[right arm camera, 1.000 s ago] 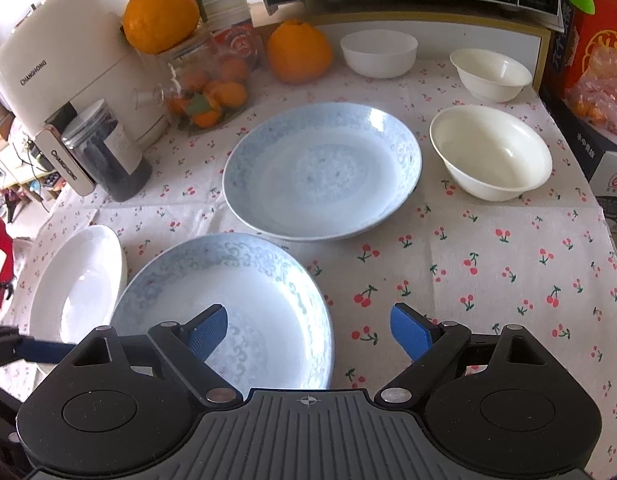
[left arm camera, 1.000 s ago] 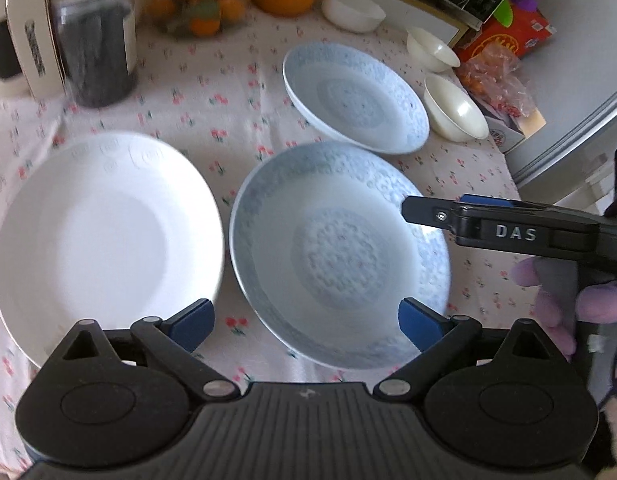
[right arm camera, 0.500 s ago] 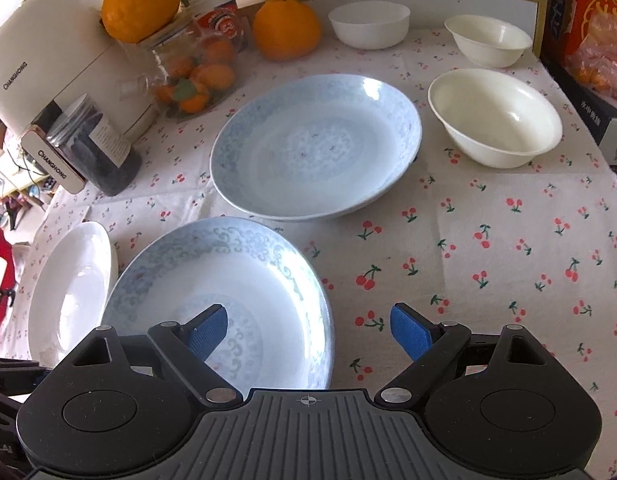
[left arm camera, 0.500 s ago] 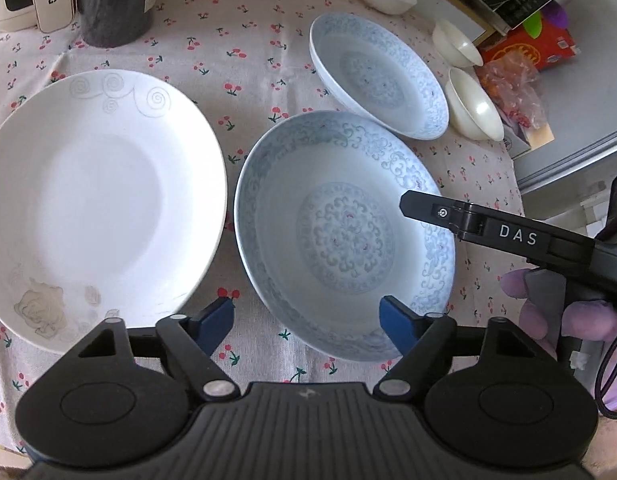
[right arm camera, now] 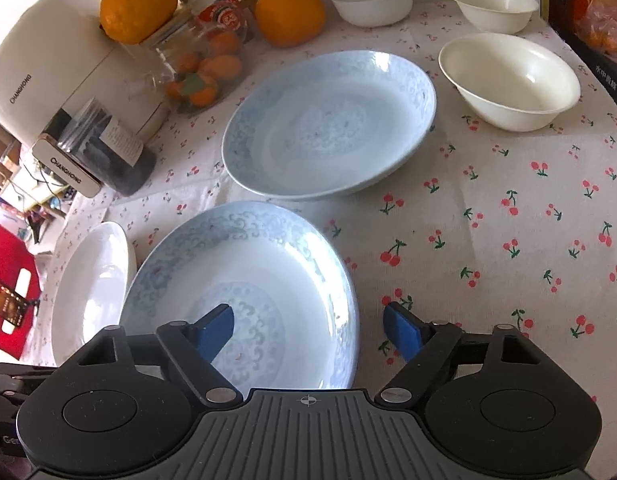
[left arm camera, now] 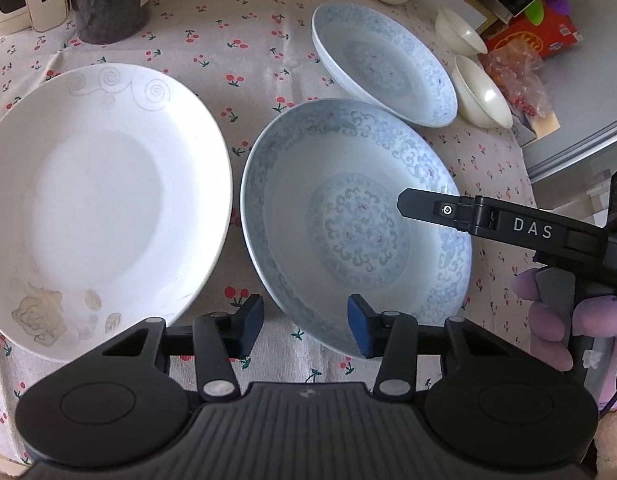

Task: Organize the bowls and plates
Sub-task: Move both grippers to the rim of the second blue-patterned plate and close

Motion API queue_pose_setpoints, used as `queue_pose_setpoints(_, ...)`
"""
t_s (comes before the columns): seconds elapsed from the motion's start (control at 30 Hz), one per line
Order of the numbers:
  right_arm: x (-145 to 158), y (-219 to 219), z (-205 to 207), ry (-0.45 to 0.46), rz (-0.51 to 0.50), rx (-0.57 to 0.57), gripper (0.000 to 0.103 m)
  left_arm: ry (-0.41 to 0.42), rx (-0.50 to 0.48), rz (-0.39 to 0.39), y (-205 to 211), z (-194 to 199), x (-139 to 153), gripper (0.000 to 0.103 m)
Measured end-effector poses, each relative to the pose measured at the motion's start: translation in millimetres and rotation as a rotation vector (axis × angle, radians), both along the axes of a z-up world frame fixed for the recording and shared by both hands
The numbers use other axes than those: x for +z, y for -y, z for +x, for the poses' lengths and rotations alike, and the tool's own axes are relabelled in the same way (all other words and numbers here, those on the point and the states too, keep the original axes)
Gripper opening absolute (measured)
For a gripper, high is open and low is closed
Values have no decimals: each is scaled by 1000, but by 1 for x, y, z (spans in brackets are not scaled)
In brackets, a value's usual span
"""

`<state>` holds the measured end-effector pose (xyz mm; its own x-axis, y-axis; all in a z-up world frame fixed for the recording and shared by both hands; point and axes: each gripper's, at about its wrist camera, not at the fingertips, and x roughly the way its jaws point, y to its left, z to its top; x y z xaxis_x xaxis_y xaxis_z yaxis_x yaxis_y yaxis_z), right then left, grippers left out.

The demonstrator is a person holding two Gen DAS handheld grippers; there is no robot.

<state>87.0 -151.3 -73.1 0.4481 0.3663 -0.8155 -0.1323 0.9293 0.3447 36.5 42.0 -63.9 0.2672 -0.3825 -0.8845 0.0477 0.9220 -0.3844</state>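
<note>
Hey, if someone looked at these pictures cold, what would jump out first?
Probably the near blue-patterned plate at centre, with the right gripper open astride its rim. Left of it lies a big white plate. At the table's back, bright oranges stand out.

Table cover: I'm looking at a pale tablecloth (right arm camera: 488, 208) printed with red cherries, creased near its left edge.
Back edge: I see a white appliance (right arm camera: 40, 68) marked CHANGHONG, with an orange (right arm camera: 137, 8) on top.
Left: something red (right arm camera: 6, 280) below table level.
Light: bright daylight, glare off glazed surfaces.
</note>
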Motion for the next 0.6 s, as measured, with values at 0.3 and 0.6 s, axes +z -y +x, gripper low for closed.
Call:
queue_pose_setpoints(0.3, 0, 11, 1, -16, 41, -20, 32, 20, -20, -26, -1, -2, -3, 29)
queue_pose_setpoints(0.6, 2, 22, -4, -3, 51, -14, 21, 56, -38, -7, -3, -5, 4, 22)
